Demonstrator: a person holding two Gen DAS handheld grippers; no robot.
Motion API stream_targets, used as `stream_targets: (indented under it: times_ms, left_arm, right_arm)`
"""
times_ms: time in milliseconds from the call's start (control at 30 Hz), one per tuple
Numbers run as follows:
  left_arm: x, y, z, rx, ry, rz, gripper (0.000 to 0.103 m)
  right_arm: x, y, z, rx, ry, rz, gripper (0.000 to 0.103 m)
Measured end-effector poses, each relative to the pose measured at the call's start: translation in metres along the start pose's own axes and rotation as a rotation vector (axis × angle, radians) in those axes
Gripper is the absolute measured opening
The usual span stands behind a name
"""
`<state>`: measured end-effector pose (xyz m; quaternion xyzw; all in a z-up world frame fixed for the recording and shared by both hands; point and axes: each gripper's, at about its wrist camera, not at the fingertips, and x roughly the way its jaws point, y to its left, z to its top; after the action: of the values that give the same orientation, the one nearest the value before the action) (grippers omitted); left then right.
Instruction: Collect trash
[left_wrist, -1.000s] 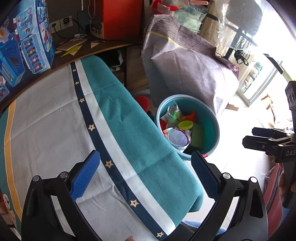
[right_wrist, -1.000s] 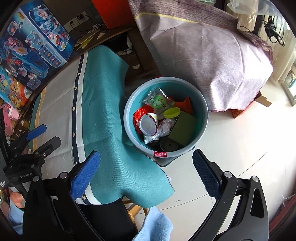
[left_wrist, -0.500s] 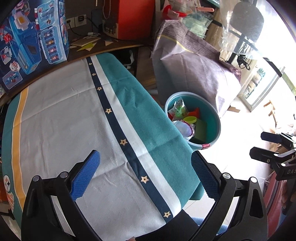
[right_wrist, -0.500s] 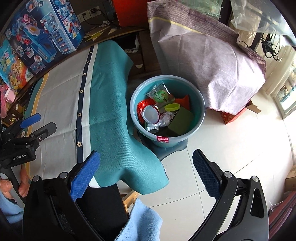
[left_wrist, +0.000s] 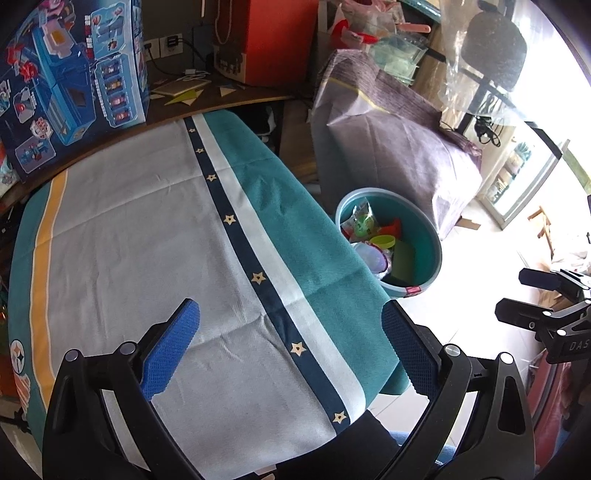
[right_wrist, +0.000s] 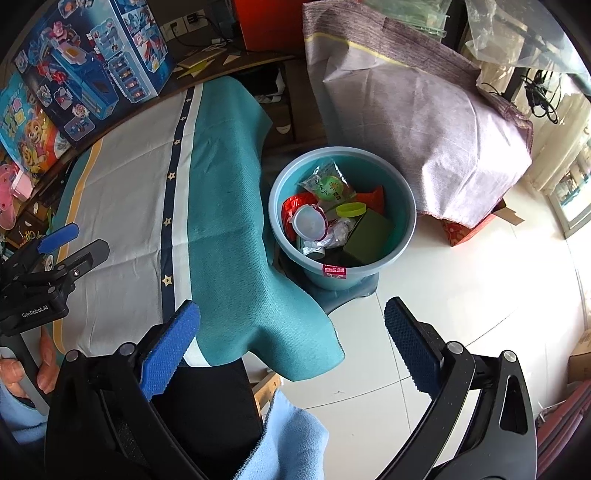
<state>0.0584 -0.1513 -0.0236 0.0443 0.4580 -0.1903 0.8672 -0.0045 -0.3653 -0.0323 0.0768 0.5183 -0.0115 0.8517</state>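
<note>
A teal trash bin (right_wrist: 404, 206) stands on the floor beside the table; it also shows in the left wrist view (left_wrist: 430, 236). It holds wrappers, a white lid (right_wrist: 309, 221), a yellow-green cap (right_wrist: 351, 210) and a green box (right_wrist: 369, 236). My left gripper (left_wrist: 290, 347) is open and empty above the tablecloth (left_wrist: 147, 240). My right gripper (right_wrist: 291, 347) is open and empty, above the cloth's hanging corner and the floor, short of the bin. Each gripper shows in the other's view: the left (right_wrist: 72, 245), the right (left_wrist: 524, 295).
Blue toy boxes (left_wrist: 66, 85) stand at the table's far edge. A large purple-grey covered bundle (right_wrist: 424, 110) sits behind the bin. A red box (left_wrist: 273, 37) stands at the back. White tile floor (right_wrist: 461, 302) lies right of the bin.
Both grippers have pulled back and up from the bin. The bin looks smaller and more of the tablecloth shows. Both stay open and empty.
</note>
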Motion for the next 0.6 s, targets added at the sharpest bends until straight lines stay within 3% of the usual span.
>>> stream_targets:
  times_ms: [600]
  left_arm:
    - [0.008, 0.004, -0.006, 0.001, -0.007, 0.047, 0.099]
  right_arm:
    - [0.013, 0.001, -0.003, 0.017, 0.024, 0.006, 0.096]
